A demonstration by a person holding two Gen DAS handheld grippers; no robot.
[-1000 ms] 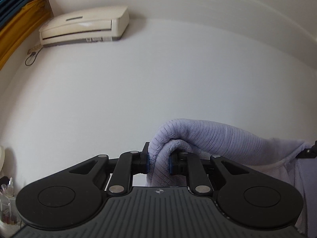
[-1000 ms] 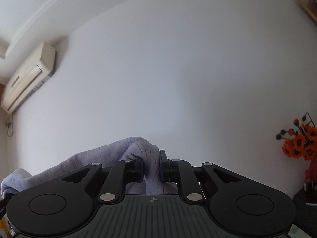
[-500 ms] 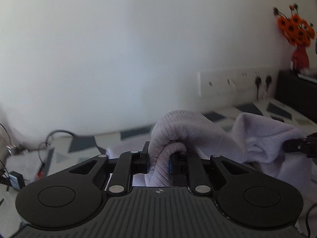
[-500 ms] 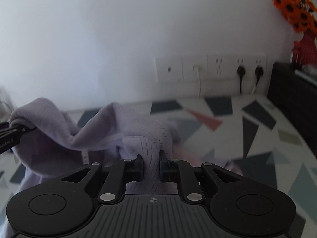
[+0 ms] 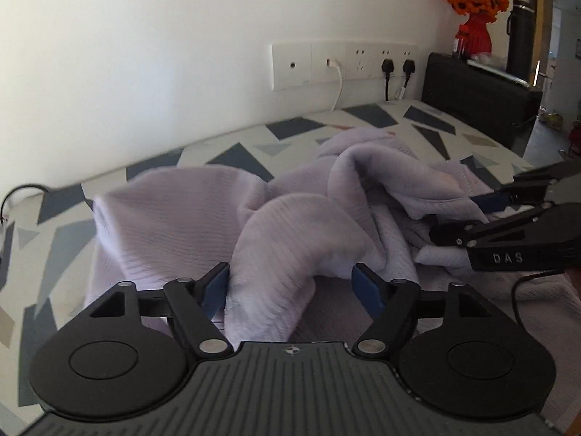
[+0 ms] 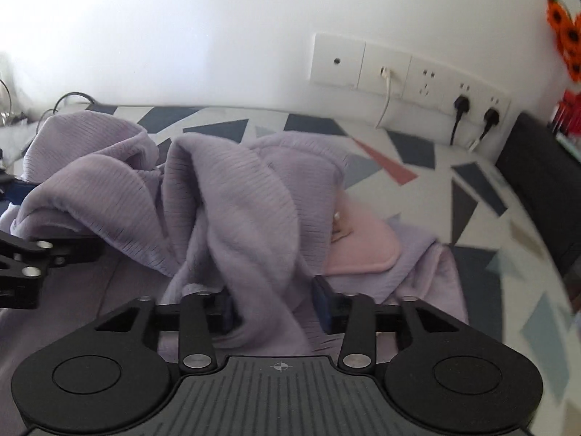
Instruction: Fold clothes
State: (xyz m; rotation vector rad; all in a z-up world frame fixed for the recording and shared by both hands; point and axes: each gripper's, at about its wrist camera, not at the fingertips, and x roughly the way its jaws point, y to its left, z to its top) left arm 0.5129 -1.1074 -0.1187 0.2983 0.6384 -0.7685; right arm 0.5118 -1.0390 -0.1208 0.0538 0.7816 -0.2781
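- Lying crumpled on a bed with a white cover of dark triangles is a lilac ribbed garment, heaped in loose folds near the wall-side edge.
- Left gripper: its jaws have just been opening and now stand wide apart. A thick fold of the garment lies between the blue pads; it brushes the left pad, while the right pad stands clear of it, so nothing is pinched.
- Right gripper: its jaws have also just been opening and are partly spread. A hanging fold of the garment sits between them, loose rather than squeezed; the left pad is mostly hidden behind the cloth.
- Left view only: the right gripper reaches in from the right edge, one blue pad against the garment's hem. Orange flowers in a red vase and a dark flask stand on a black unit past the bed's far right corner.
- Right view only: a pink piece lies on the garment, toward the right. The left gripper enters from the left edge, with cloth draped over it.
- Both views show a white wall with a row of sockets, two black plugs and a white cable in them.
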